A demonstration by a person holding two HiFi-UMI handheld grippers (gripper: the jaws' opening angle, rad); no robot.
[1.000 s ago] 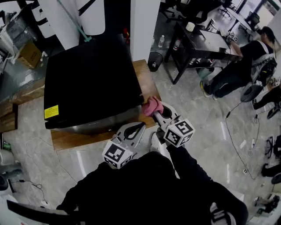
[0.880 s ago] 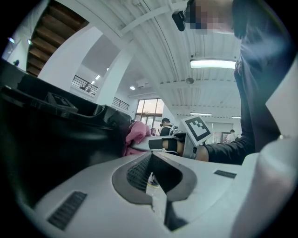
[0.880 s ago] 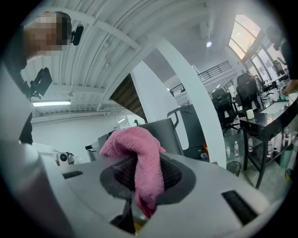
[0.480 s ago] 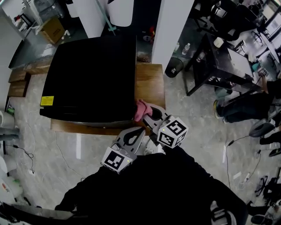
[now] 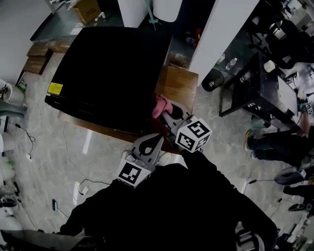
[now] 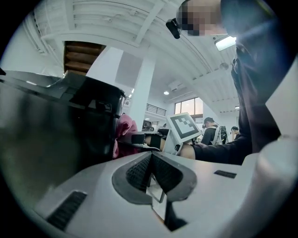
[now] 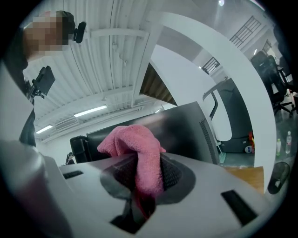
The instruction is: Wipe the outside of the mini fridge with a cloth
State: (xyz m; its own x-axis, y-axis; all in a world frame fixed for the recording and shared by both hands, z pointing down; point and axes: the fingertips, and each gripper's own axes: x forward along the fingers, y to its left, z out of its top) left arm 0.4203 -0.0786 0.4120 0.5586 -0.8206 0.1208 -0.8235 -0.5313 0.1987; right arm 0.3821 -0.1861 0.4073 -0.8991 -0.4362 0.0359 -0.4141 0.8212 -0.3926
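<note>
Beside 1 fridge (image 5: 110,73): right gripper (image 5: 167,112) jaws clamp 1 cloth (image 5: 160,104); left gripper (image 5: 157,140) closed.

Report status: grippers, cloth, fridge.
Right gripper shut on pink cloth, cloth against the mini fridge side wall. Left gripper shut, empty, off the fridge. Nothing blocking that side.

**Item Count: Fridge Station**

Counted on inspection: one mini fridge (image 5: 108,73), one pink cloth (image 5: 161,106), one wooden platform (image 5: 179,86), one yellow label (image 5: 55,88) on the fridge top, one cardboard box (image 5: 87,8). Two grippers: left gripper (image 5: 158,138), right gripper (image 5: 167,112). Two marker cubes (image 5: 193,134), one per gripper.
</note>
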